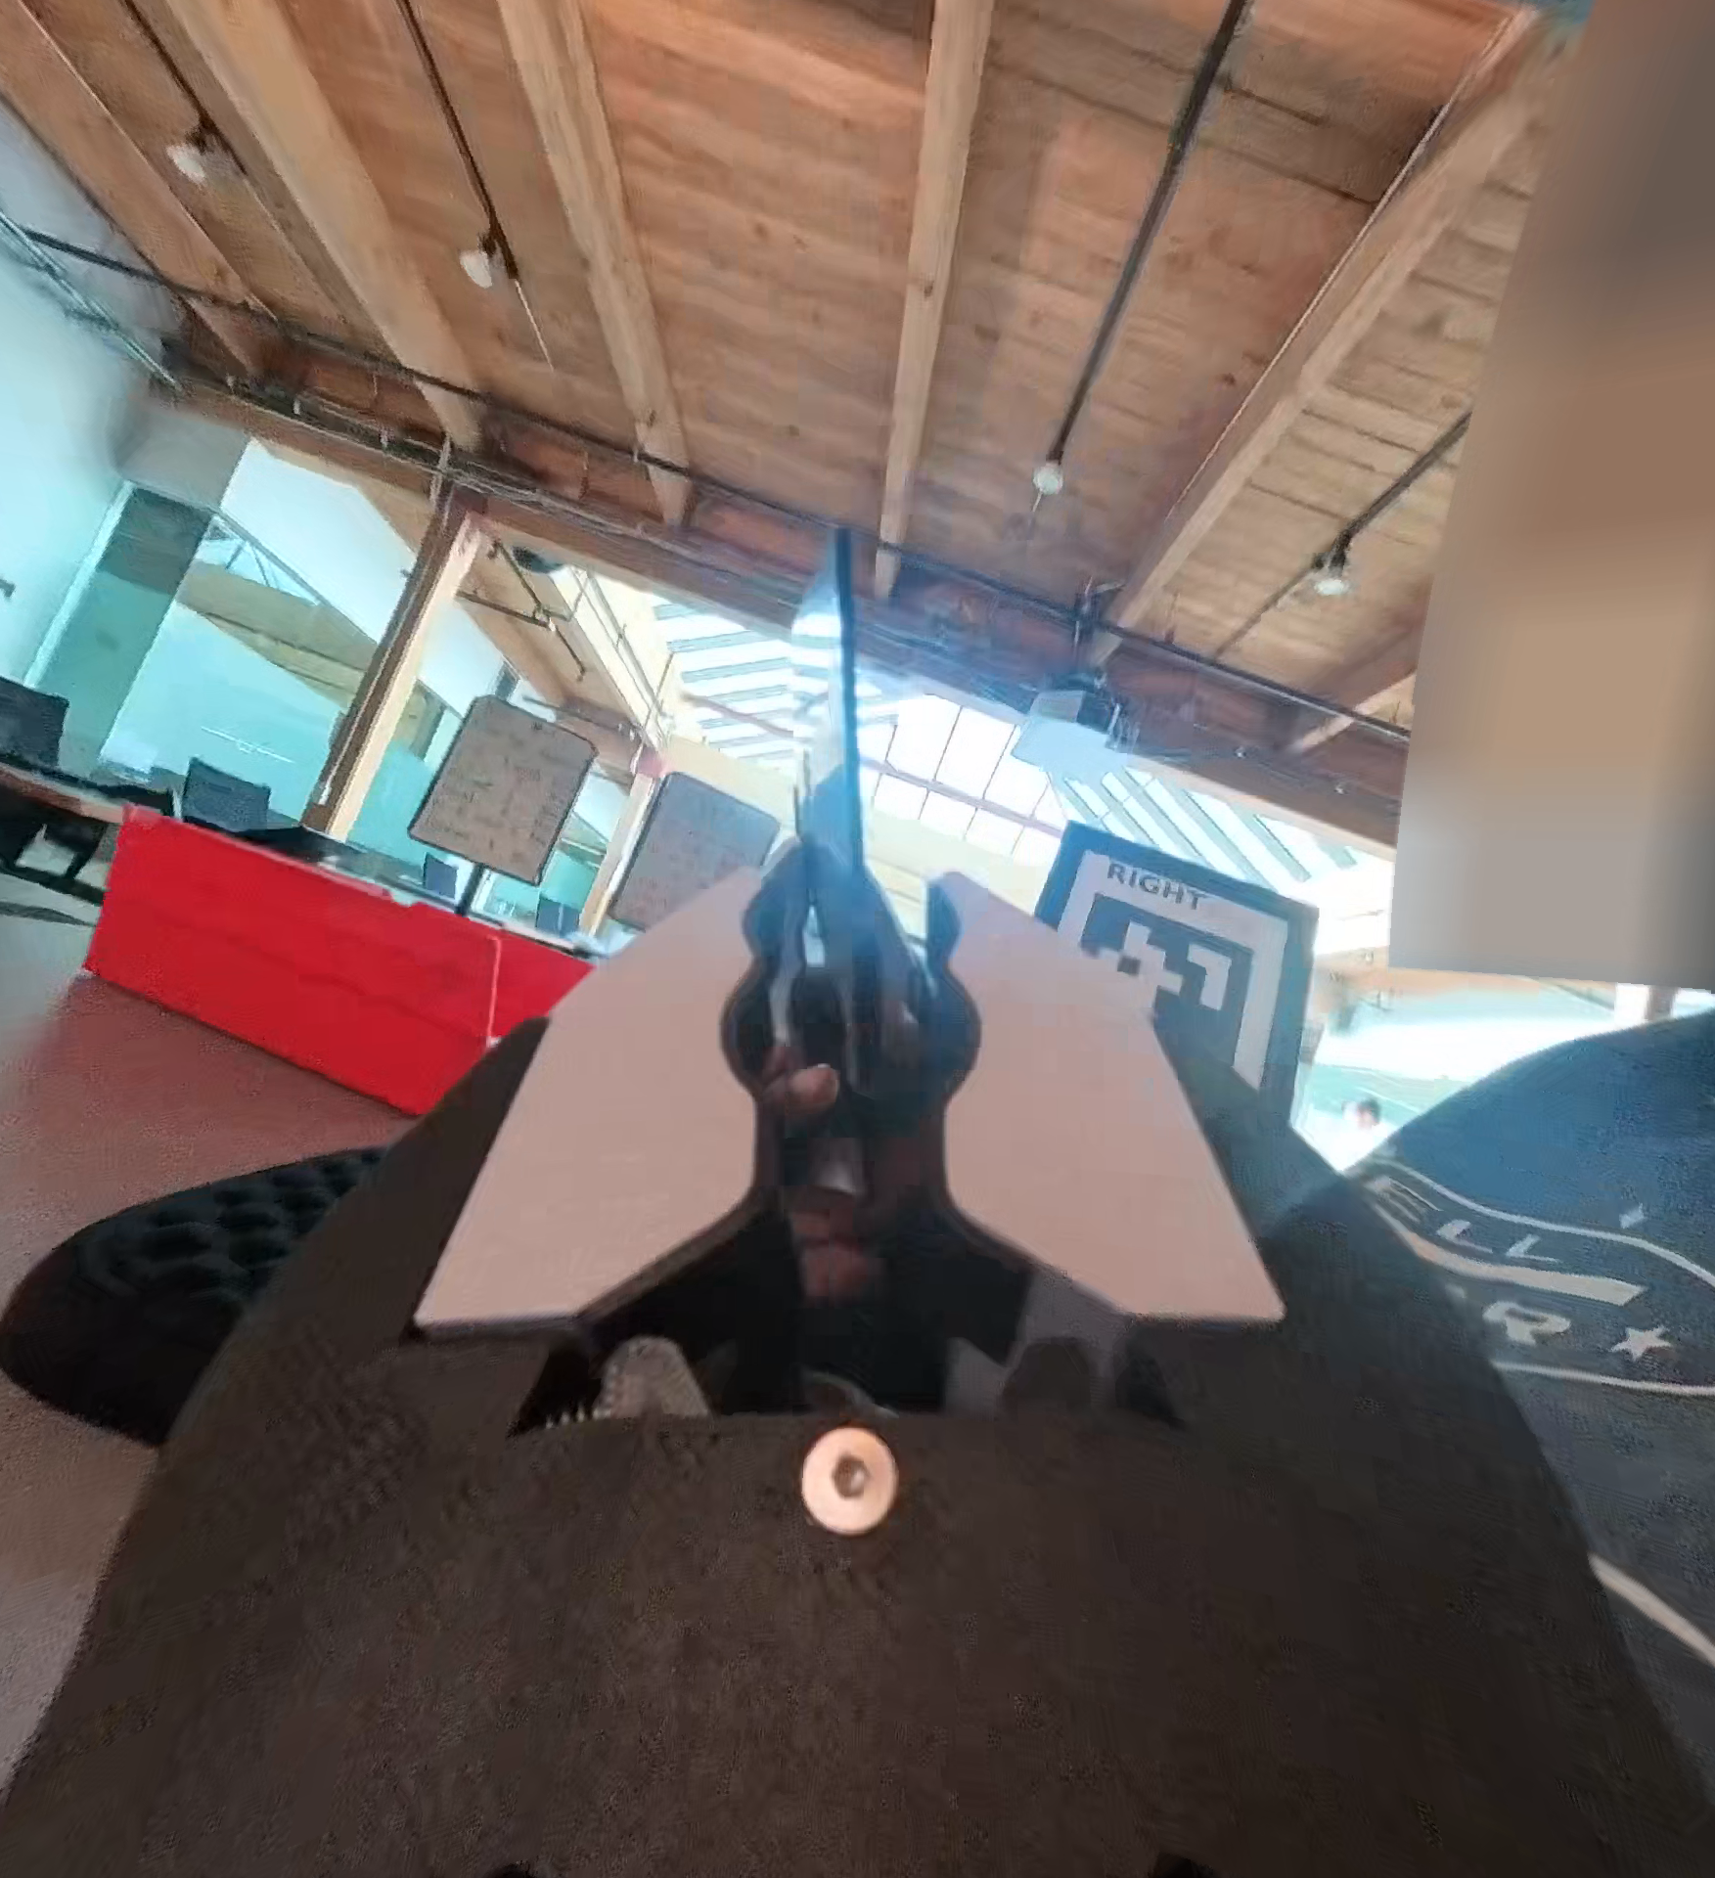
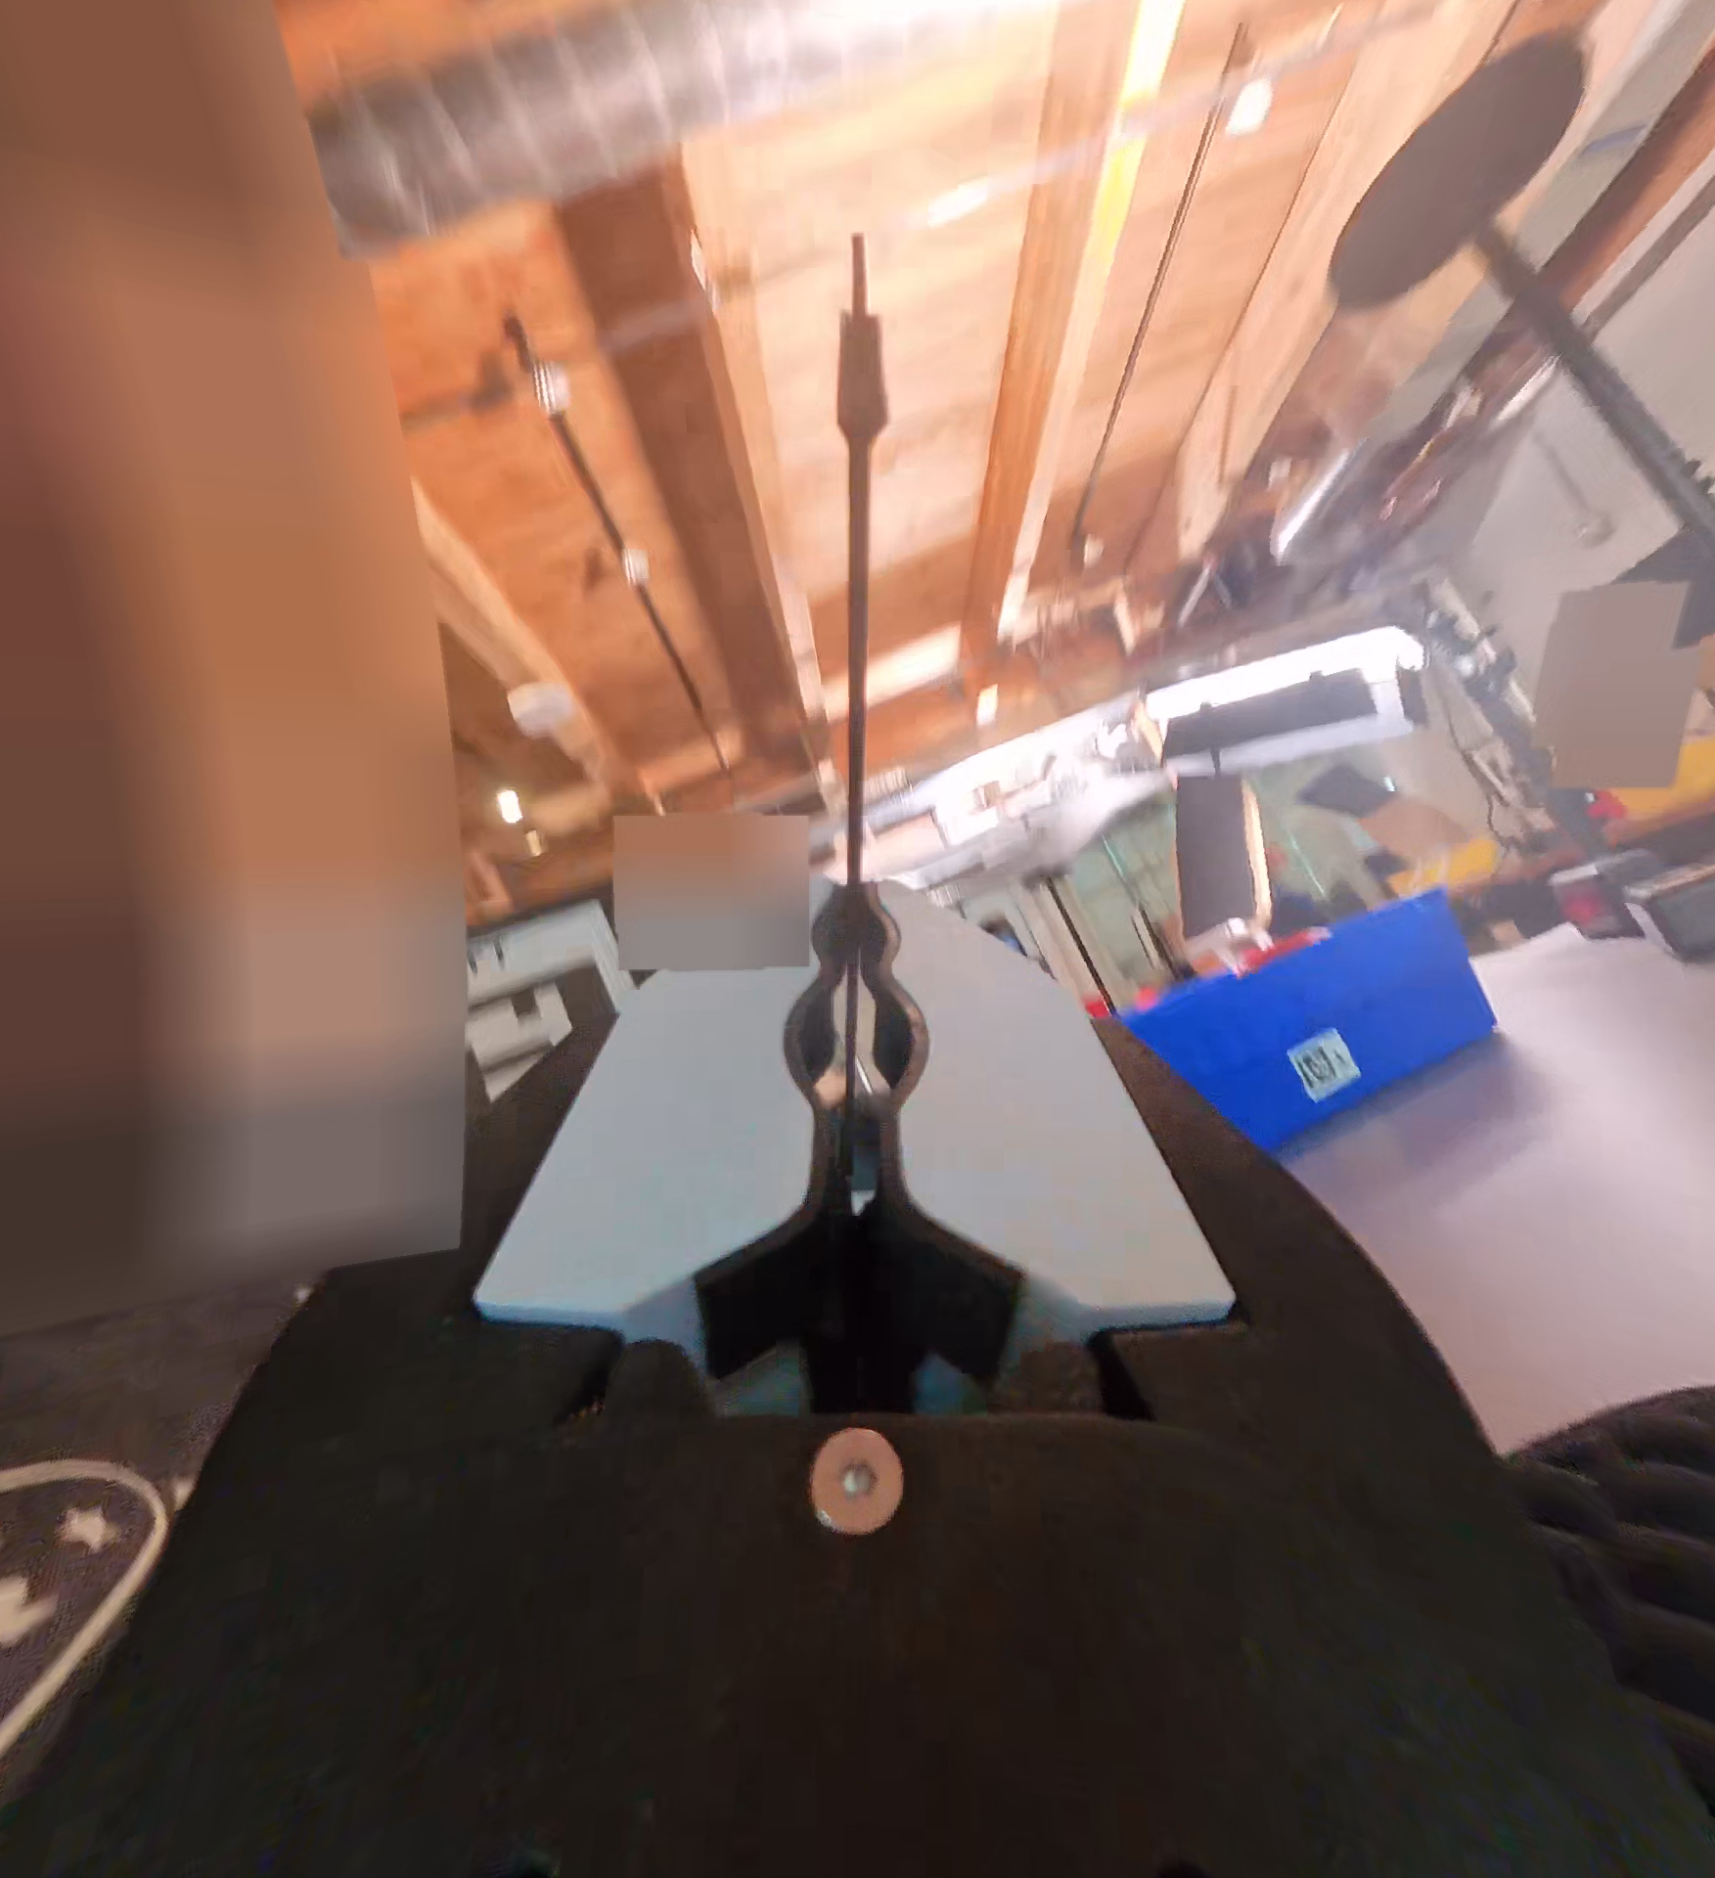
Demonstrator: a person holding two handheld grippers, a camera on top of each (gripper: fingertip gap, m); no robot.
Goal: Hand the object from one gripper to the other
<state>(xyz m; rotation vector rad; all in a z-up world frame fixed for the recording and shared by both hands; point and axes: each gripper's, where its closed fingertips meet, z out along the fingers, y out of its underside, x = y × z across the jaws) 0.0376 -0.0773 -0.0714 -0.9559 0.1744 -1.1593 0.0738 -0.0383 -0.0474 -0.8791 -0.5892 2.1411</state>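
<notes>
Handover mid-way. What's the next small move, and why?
Probably close the left gripper fully on the thin dark object before anything lets go. Its fingers stand apart around the object and the grip is unclear, while the right gripper is pinched shut on a thin dark rod. Whether both hold the same piece, I cannot tell.

My left gripper (image 1: 848,976), black with two pale grey flat fingers (image 1: 629,1118), points upward and its fingers stand a little apart around something thin and dark. My right gripper (image 2: 853,1001), of the same black body and grey fingers (image 2: 1016,1128), also points up, its fingers pressed closed on a thin black rod (image 2: 858,610).
</notes>
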